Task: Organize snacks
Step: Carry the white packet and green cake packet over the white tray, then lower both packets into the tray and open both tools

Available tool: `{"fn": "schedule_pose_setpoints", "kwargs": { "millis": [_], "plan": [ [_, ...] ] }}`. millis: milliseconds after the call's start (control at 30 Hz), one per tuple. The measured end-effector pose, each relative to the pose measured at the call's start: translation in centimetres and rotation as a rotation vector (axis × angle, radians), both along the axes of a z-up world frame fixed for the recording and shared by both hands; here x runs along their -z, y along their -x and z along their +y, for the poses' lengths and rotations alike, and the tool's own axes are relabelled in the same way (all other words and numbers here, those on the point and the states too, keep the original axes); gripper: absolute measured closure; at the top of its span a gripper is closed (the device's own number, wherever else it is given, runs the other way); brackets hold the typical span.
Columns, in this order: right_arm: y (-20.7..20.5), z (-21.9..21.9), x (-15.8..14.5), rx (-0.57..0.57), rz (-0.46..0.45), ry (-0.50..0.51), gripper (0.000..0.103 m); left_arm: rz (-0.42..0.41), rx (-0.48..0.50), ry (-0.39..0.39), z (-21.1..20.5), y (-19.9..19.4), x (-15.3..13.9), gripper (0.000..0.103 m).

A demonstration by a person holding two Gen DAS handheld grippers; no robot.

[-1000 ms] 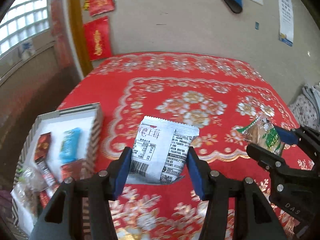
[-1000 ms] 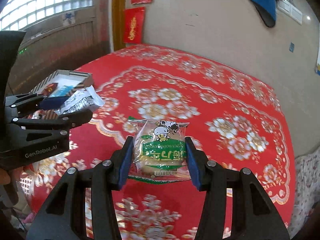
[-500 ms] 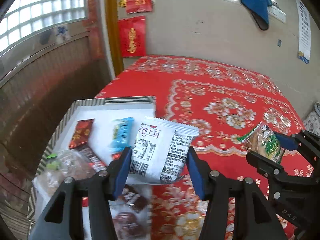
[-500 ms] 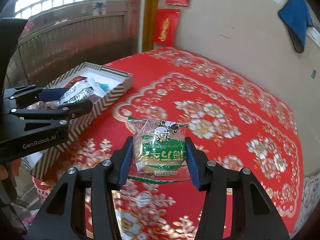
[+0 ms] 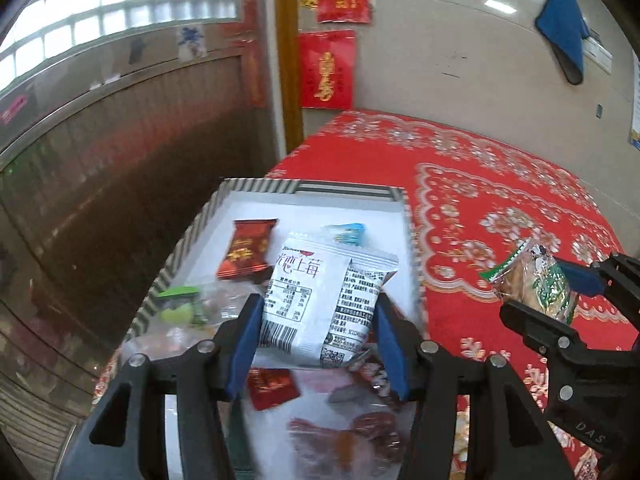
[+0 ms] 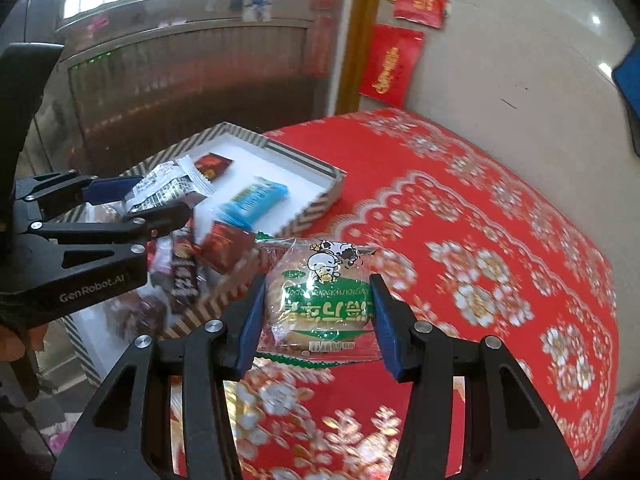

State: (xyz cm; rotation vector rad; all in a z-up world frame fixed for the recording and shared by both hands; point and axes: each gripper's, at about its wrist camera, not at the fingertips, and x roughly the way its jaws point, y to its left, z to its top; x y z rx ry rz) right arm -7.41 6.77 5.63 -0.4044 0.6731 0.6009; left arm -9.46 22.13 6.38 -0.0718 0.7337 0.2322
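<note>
My left gripper [image 5: 316, 340] is shut on a white snack packet [image 5: 324, 300] with black print, held in the air over the striped-rim box [image 5: 312, 190]. That packet [image 6: 168, 186] and the left gripper [image 6: 132, 200] also show at the left of the right wrist view. My right gripper [image 6: 316, 326] is shut on a clear-wrapped cake with a green label and a cartoon cow [image 6: 320, 300], hanging above the red tablecloth just right of the box [image 6: 304, 164]. The cake [image 5: 532, 280] appears at the right of the left wrist view.
Several snacks lie in the box: a red packet [image 5: 248, 250], a blue packet [image 6: 256, 198], a green-capped jelly [image 5: 180, 304], dark wrapped bars [image 6: 182, 276]. The box sits at the left edge of the floral red tablecloth [image 6: 480, 240]. Beyond it stand a wooden panel wall [image 5: 100, 184] and window.
Both grippers have swung left with their snacks. The white packet has gone from over the cloth to over the box, and the cake has come close to the box's right rim.
</note>
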Motion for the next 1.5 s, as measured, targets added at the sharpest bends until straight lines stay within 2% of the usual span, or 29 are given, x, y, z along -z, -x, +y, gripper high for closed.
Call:
{"fn": "schedule_pose_setpoints", "kwargs": {
  "millis": [533, 1267, 1500],
  "plan": [
    [-1.1, 6.6, 0.8, -0.096, 0.051, 0.004, 0.054, 0.019, -0.107, 0.03, 5.3, 0.9, 1.6, 0.046],
    [-1.5, 9.9, 3.2, -0.14, 0.116, 0.031, 0.054, 0.022, -0.139, 0.023, 6.4, 0.5, 2.5, 0.046],
    [-1.1, 10.4, 3.5, -0.147, 0.107, 0.038, 0.054, 0.027, -0.164, 0.022, 6.5, 0.5, 2.8, 0.045]
  ]
}}
